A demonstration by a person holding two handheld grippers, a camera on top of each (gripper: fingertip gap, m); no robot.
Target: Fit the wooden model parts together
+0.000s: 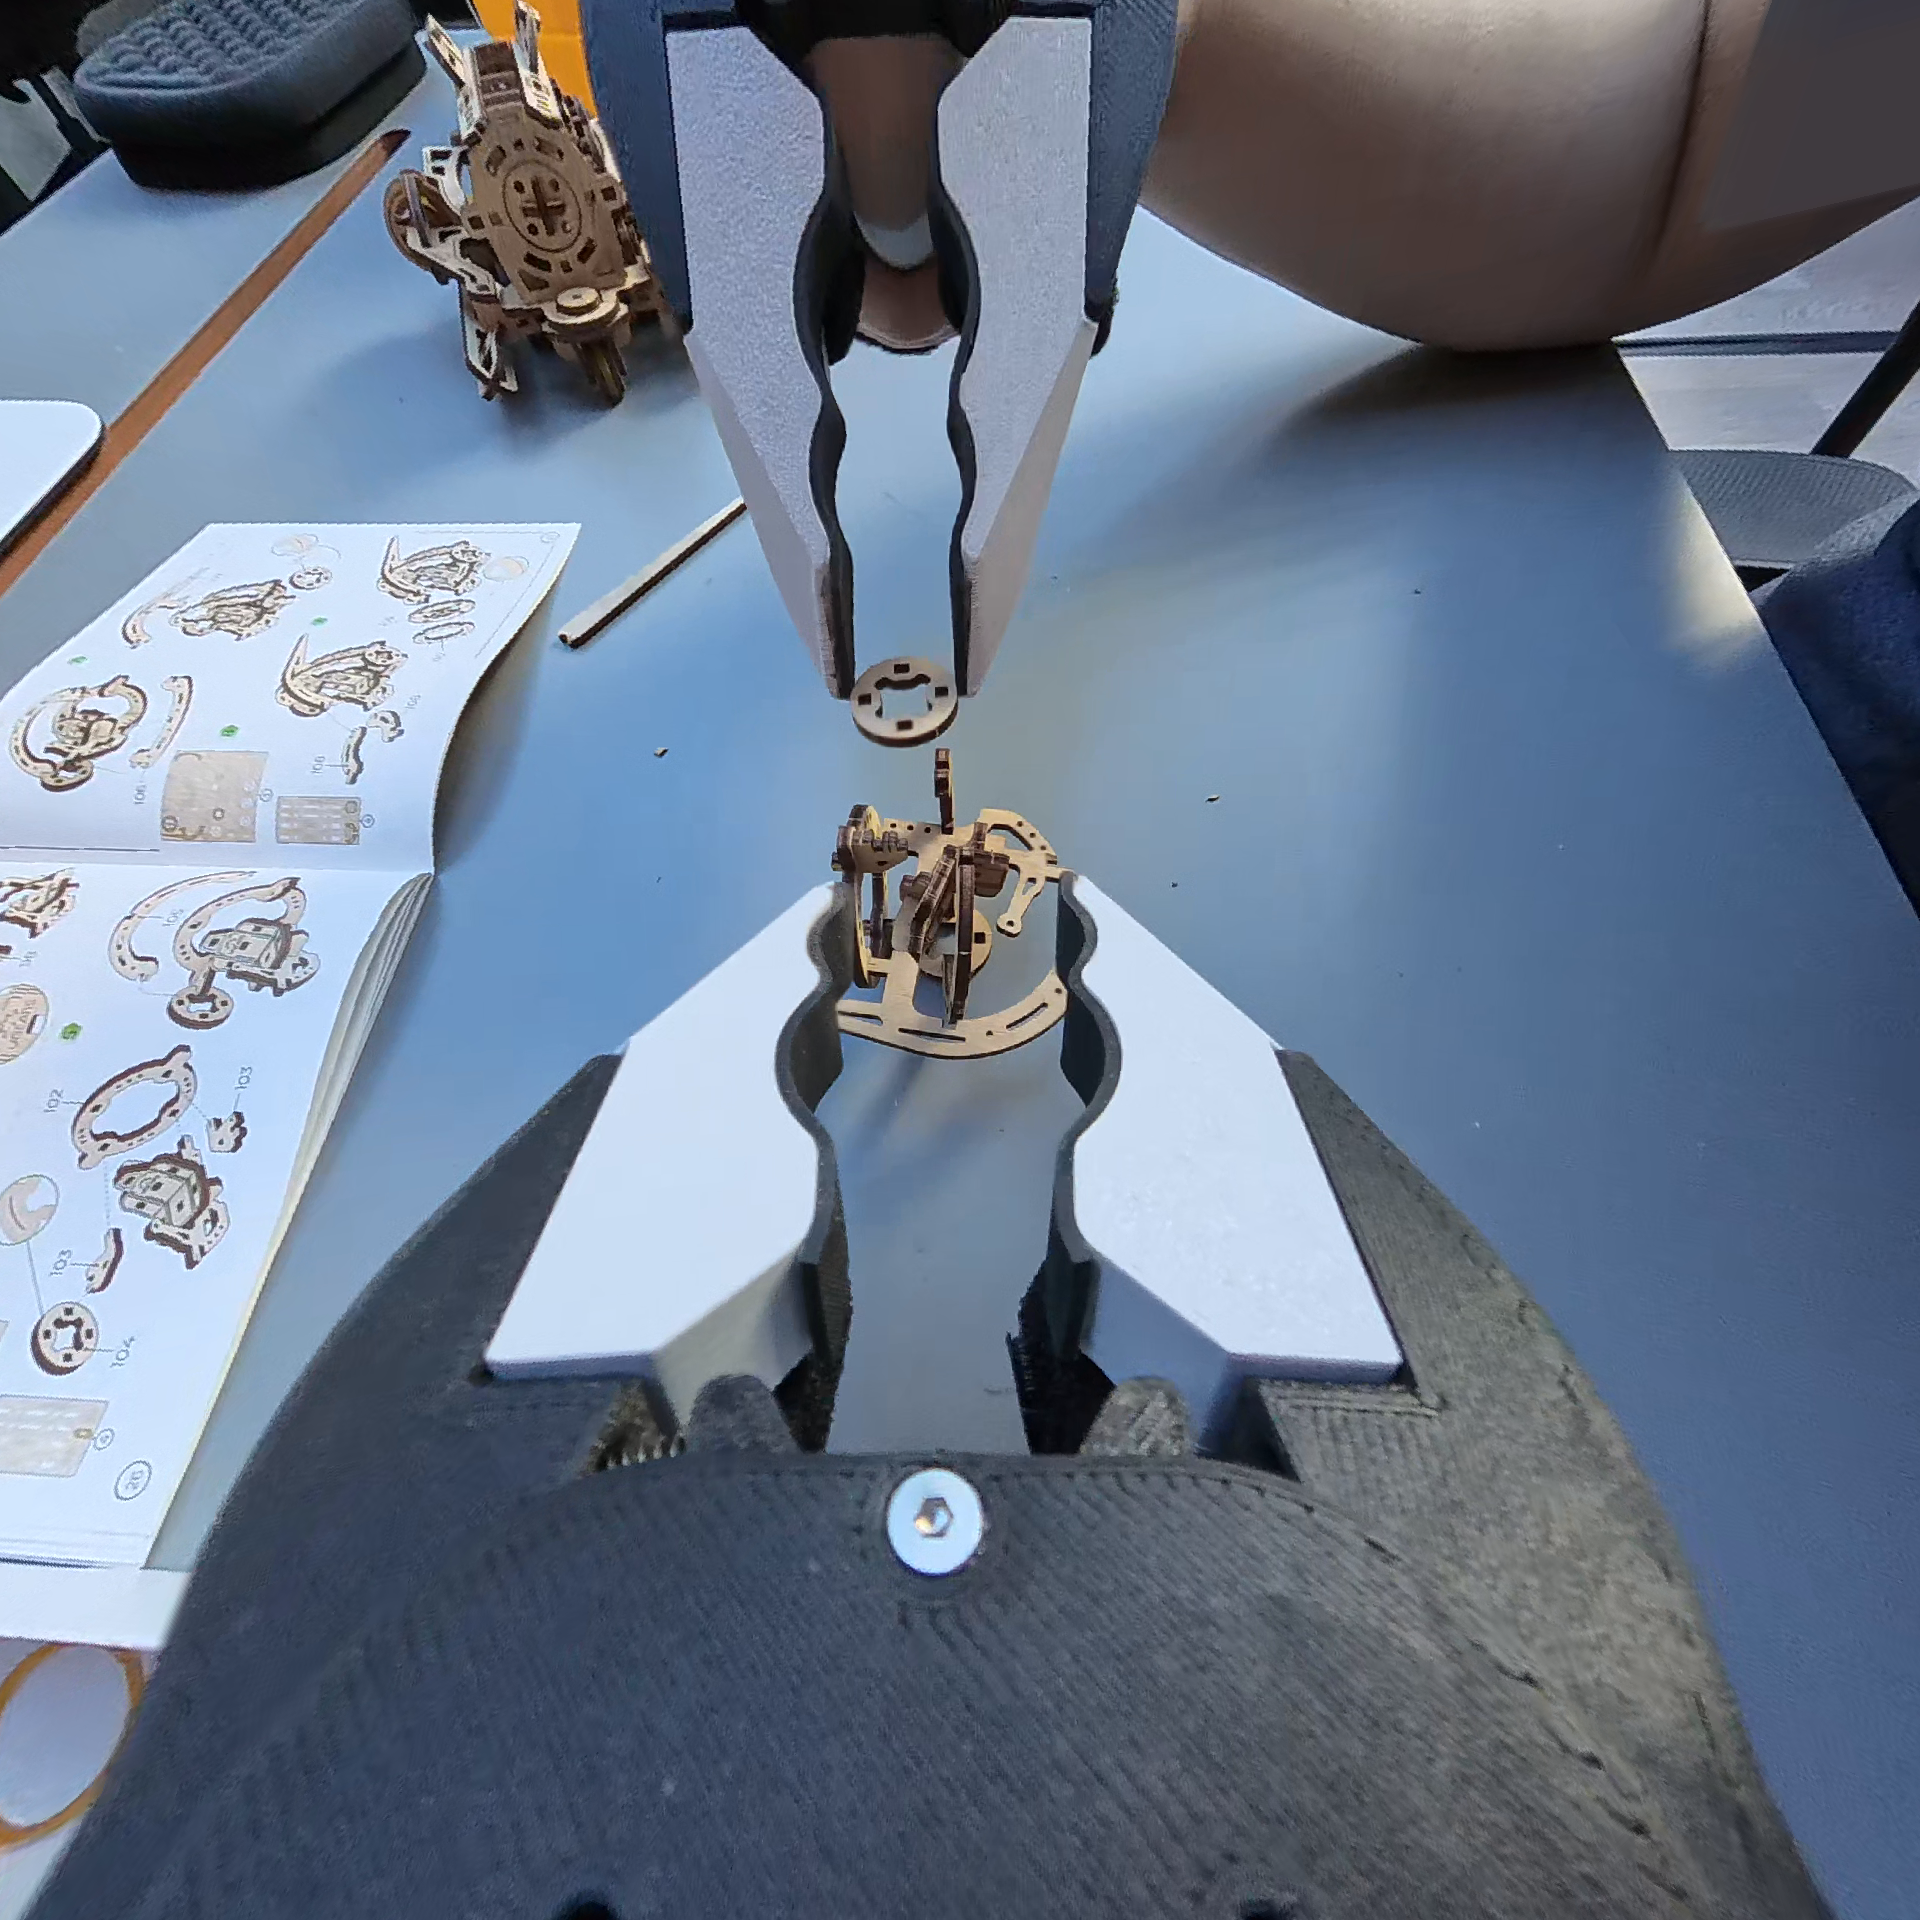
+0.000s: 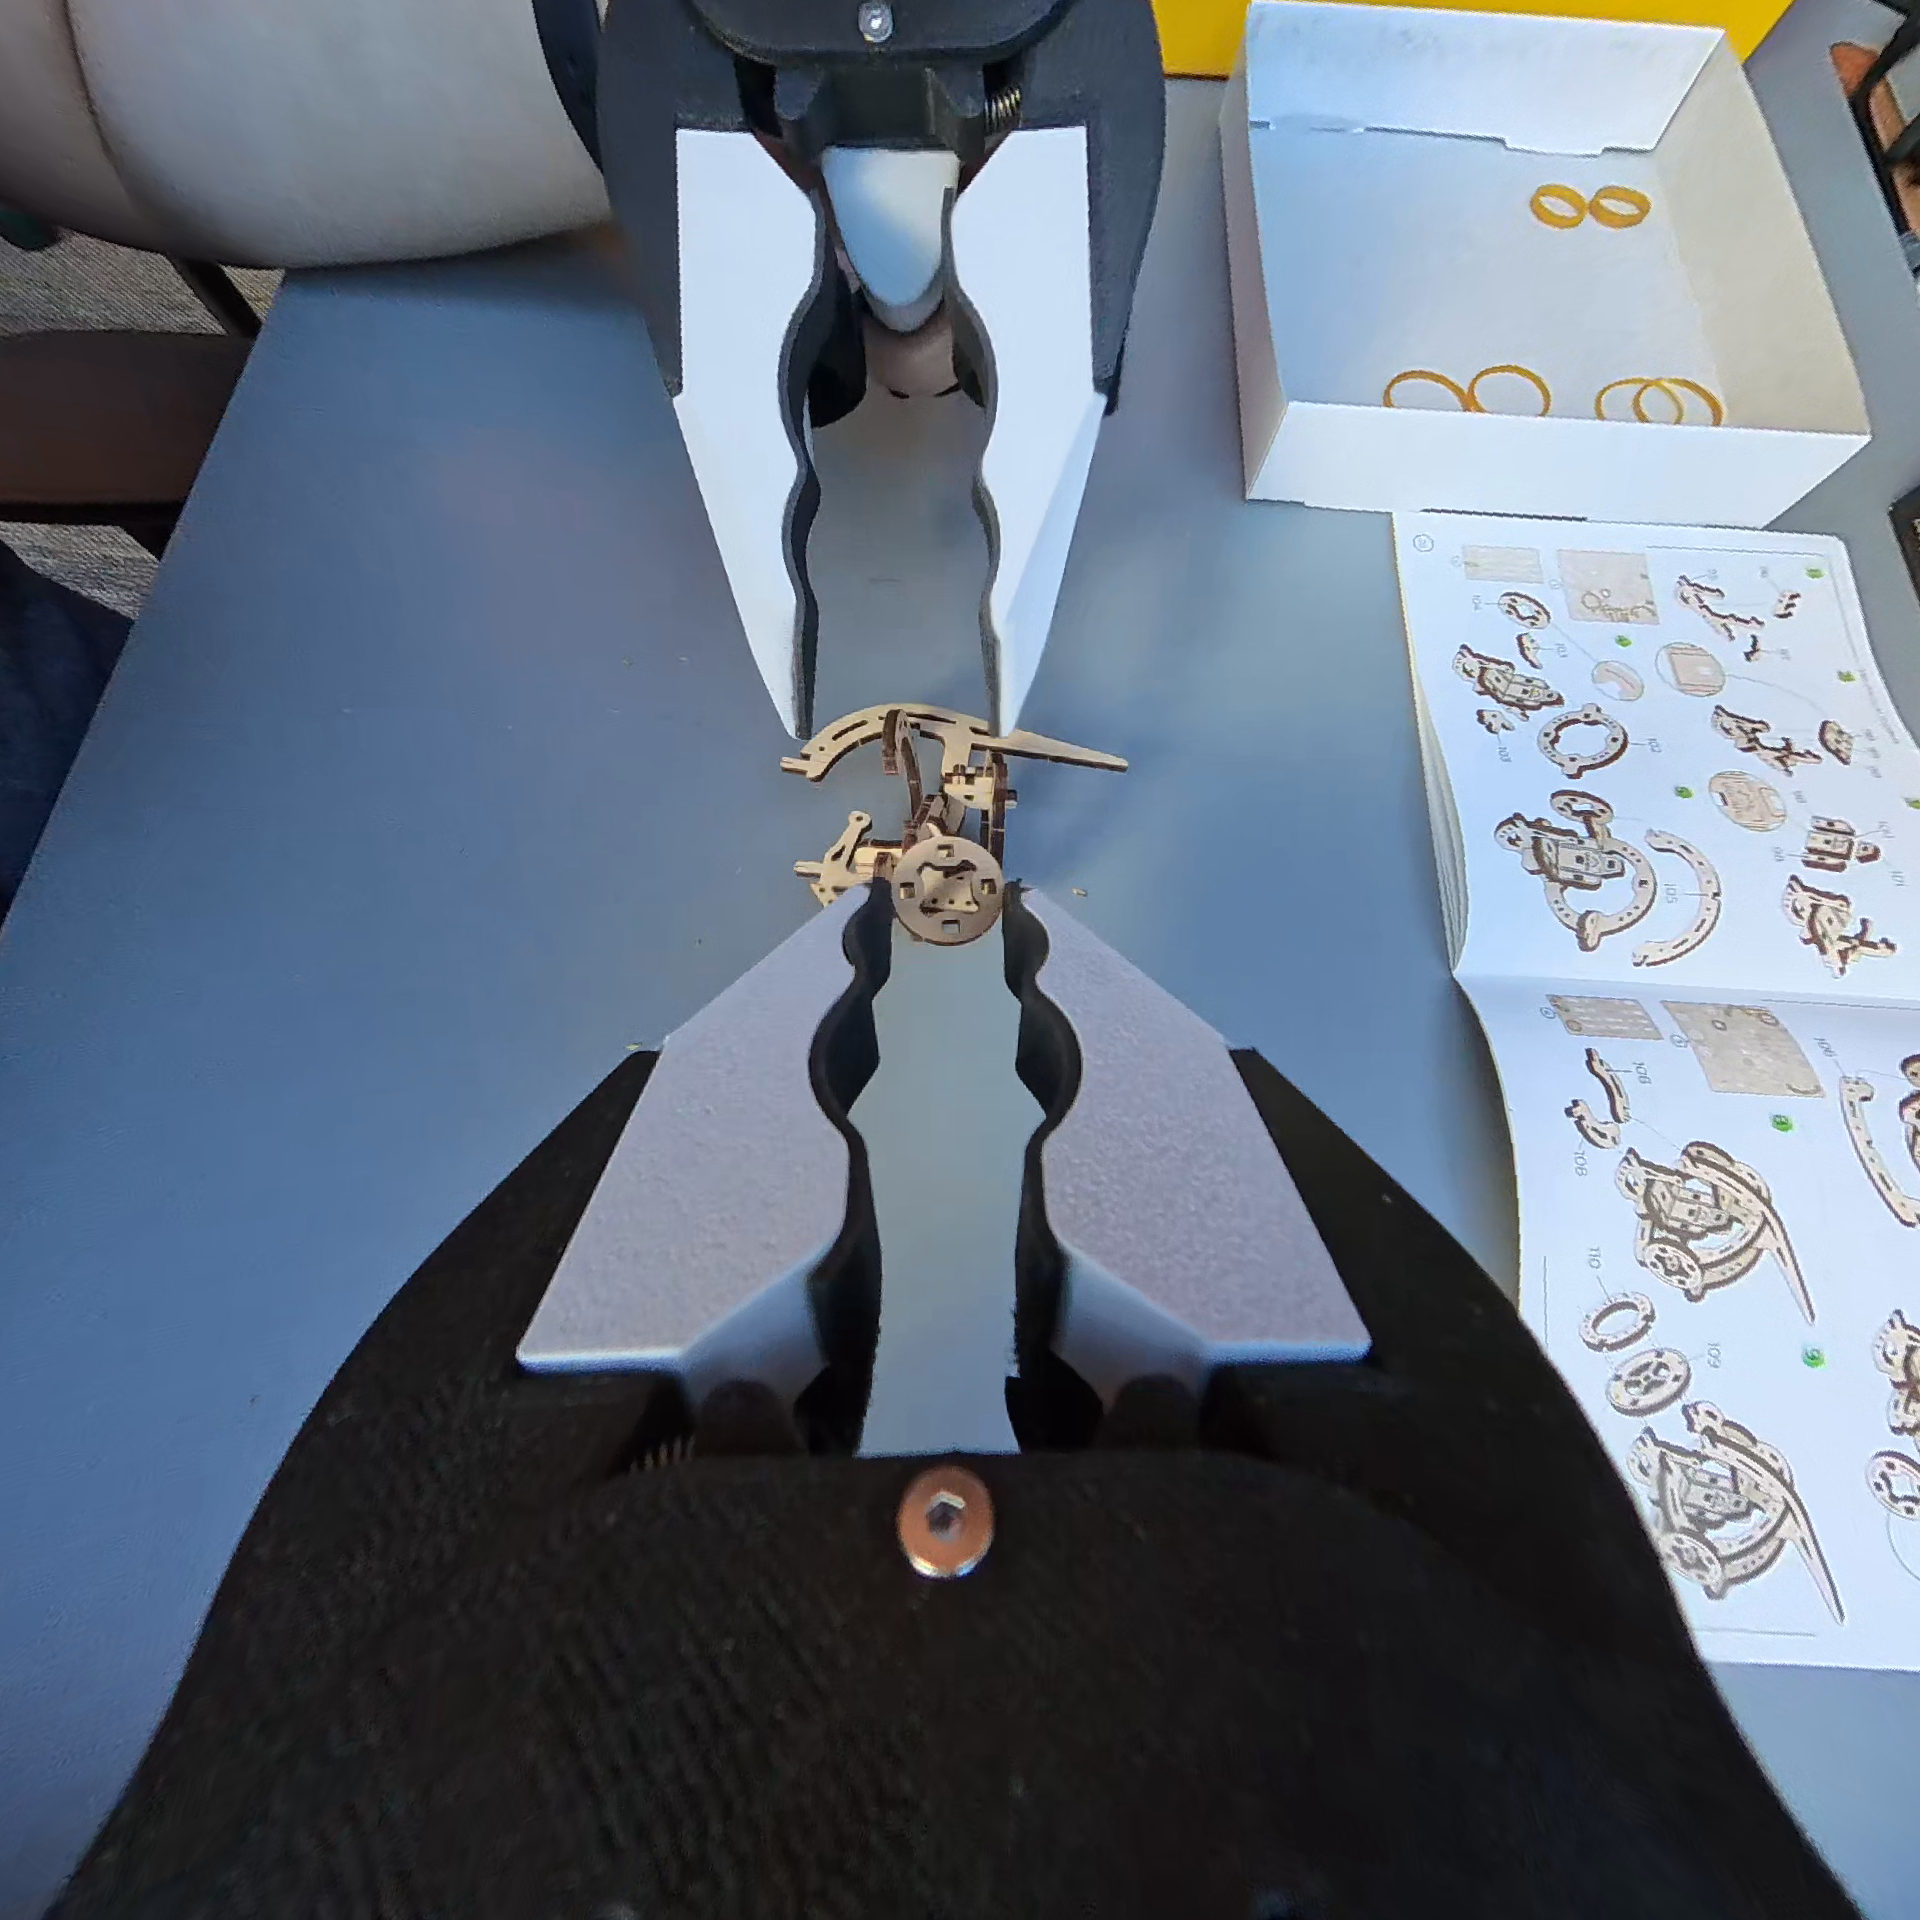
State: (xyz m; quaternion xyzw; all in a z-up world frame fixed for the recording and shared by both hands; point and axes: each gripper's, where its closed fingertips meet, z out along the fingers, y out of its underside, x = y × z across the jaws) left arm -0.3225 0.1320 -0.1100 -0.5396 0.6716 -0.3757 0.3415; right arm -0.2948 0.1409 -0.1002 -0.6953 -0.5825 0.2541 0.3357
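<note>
Left tool (image 1: pixel 948 894) nearest, closed on the wooden sub-assembly (image 1: pixel 951 925) above the worktop (image 1: pixel 1351 831). Right tool (image 2: pixel 940 904) pinches the slotted ring (image 2: pixel 948 891) just beside it. Step: mating ring to assembly. Next, likely: align slots with tabs, press straight, gently.

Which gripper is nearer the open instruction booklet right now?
About equal. The booklet lies off to the left gripper's left side and the right gripper's right side; both meet tip to tip beside it.
</note>
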